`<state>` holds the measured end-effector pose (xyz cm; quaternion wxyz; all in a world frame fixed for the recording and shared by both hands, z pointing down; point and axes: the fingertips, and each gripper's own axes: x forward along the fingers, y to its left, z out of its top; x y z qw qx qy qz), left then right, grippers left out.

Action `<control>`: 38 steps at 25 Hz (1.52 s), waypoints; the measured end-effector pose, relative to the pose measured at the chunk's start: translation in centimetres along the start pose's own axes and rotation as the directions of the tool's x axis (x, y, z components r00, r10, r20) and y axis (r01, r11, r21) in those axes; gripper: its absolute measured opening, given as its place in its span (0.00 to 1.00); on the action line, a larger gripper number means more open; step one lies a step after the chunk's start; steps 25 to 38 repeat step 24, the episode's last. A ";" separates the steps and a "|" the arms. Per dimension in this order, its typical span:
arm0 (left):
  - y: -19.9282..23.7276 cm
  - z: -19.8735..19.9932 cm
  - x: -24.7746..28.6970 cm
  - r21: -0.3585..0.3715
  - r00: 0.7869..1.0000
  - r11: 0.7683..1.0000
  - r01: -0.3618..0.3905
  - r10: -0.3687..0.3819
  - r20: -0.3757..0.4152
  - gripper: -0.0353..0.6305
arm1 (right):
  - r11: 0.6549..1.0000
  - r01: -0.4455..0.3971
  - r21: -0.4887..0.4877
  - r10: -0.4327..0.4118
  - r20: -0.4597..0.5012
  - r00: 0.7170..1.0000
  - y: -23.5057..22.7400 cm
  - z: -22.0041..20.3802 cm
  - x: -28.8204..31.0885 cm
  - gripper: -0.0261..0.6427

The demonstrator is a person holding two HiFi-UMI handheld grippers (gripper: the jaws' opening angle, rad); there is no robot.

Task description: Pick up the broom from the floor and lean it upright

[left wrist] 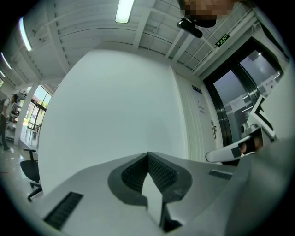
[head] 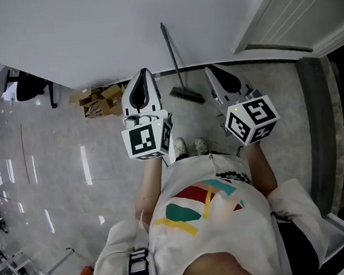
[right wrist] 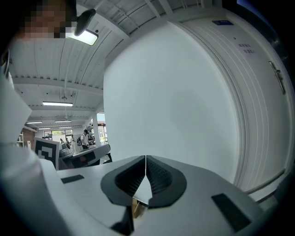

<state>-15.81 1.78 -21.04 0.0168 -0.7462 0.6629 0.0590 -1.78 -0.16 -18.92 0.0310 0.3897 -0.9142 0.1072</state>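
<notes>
1. Head view, looking steeply down: the broom (head: 174,61) stands upright against the white wall (head: 89,27). Its brush head is on the grey floor (head: 59,163) at the foot of the wall, and its thin handle slants up the wall.
2. The left gripper (head: 144,72) is held out in front of the person's chest. It points toward the wall, to the left of the broom and apart from it.
3. The right gripper (head: 209,70) is held beside it, to the right of the brush head and also clear of it.
4. Left gripper view: the left gripper's jaws (left wrist: 148,155) are pressed together with nothing between them, facing bare wall.
5. Right gripper view: the right gripper's jaws (right wrist: 145,157) meet at the tips and are likewise empty.
6. Cardboard boxes (head: 99,100) lie at the wall base left of the broom.
7. The person's shoes (head: 180,146) show between the grippers, and a door (head: 304,6) stands at upper right.
</notes>
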 end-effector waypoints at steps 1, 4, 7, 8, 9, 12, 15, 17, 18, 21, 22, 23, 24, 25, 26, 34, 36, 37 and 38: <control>0.0 0.1 -0.1 0.001 1.000 1.000 -0.002 0.002 0.004 0.12 | 1.000 -0.004 -0.006 0.004 0.003 1.000 0.2 0.1 0.0 0.06; -0.1 0.6 -0.4 0.009 1.000 1.000 -0.006 0.006 0.014 0.12 | 1.000 -0.016 -0.015 0.016 0.017 1.000 0.6 0.6 -0.1 0.06; 0.4 0.9 -0.8 0.010 1.000 1.000 -0.016 0.016 0.018 0.12 | 0.999 -0.030 -0.019 0.030 0.025 0.999 1.1 0.9 0.2 0.06; 0.6 0.9 -0.8 0.009 1.000 1.000 -0.020 0.019 0.018 0.12 | 0.999 -0.035 -0.019 0.036 0.027 0.999 1.3 1.0 0.4 0.06; 0.9 0.8 -0.9 0.008 1.000 1.000 -0.022 0.022 0.016 0.12 | 0.999 -0.040 -0.018 0.041 0.029 0.999 1.5 1.0 0.6 0.06; 1.4 0.5 -1.4 0.006 1.000 1.000 -0.028 0.028 0.007 0.12 | 0.999 -0.051 -0.015 0.051 0.031 0.998 2.2 0.8 0.8 0.06; 1.8 0.4 -2.1 0.002 0.999 0.999 -0.034 0.034 0.003 0.12 | 0.998 -0.063 -0.014 0.063 0.029 0.998 2.9 0.6 0.8 0.06; 2.1 0.3 -2.3 -0.001 0.999 0.999 -0.039 0.039 0.005 0.12 | 0.998 -0.068 -0.017 0.069 0.031 0.997 3.3 0.6 0.9 0.06; 2.2 0.3 -2.4 -0.003 0.999 0.999 -0.041 0.041 0.006 0.12 | 0.997 -0.070 -0.019 0.071 0.032 0.997 3.4 0.5 0.9 0.06; 2.2 0.3 -2.9 -0.004 0.999 0.999 -0.047 0.047 0.006 0.12 | 0.997 -0.076 -0.020 0.076 0.031 0.997 3.6 0.5 0.7 0.06; 2.1 0.3 -3.1 -0.003 0.999 0.999 -0.047 0.047 0.006 0.12 | 0.997 -0.077 -0.018 0.078 0.031 0.997 3.7 0.5 0.5 0.06; 1.9 0.4 -3.3 -0.002 0.999 0.999 -0.046 0.046 0.006 0.12 | 0.997 -0.078 -0.016 0.079 0.031 0.996 3.7 0.5 0.3 0.06; 1.8 0.5 -3.5 0.000 0.999 0.999 -0.045 0.045 0.005 0.12 | 0.997 -0.079 -0.013 0.079 0.031 0.996 3.8 0.6 0.1 0.06; 1.8 0.5 -3.5 0.000 0.999 0.999 -0.045 0.045 0.005 0.12 | 0.997 -0.079 -0.013 0.079 0.031 0.996 3.8 0.6 0.1 0.06; 1.8 0.5 -3.5 0.000 0.999 0.999 -0.045 0.045 0.005 0.12 | 0.997 -0.079 -0.013 0.079 0.031 0.996 3.8 0.6 0.1 0.06; 1.8 0.5 -3.5 0.000 0.999 0.999 -0.045 0.045 0.005 0.12 | 0.997 -0.079 -0.013 0.079 0.031 0.996 3.8 0.6 0.1 0.06; 1.8 0.5 -3.5 0.000 0.999 0.999 -0.045 0.045 0.005 0.12 | 0.997 -0.079 -0.013 0.079 0.031 0.996 3.8 0.6 0.1 0.06; 1.8 0.5 -3.5 0.000 0.999 0.999 -0.045 0.045 0.005 0.12 | 0.997 -0.079 -0.013 0.079 0.031 0.996 3.8 0.6 0.1 0.06; 1.8 0.5 -3.5 0.000 0.999 0.999 -0.045 0.045 0.005 0.12 | 0.997 -0.079 -0.013 0.079 0.031 0.996 3.8 0.6 0.1 0.06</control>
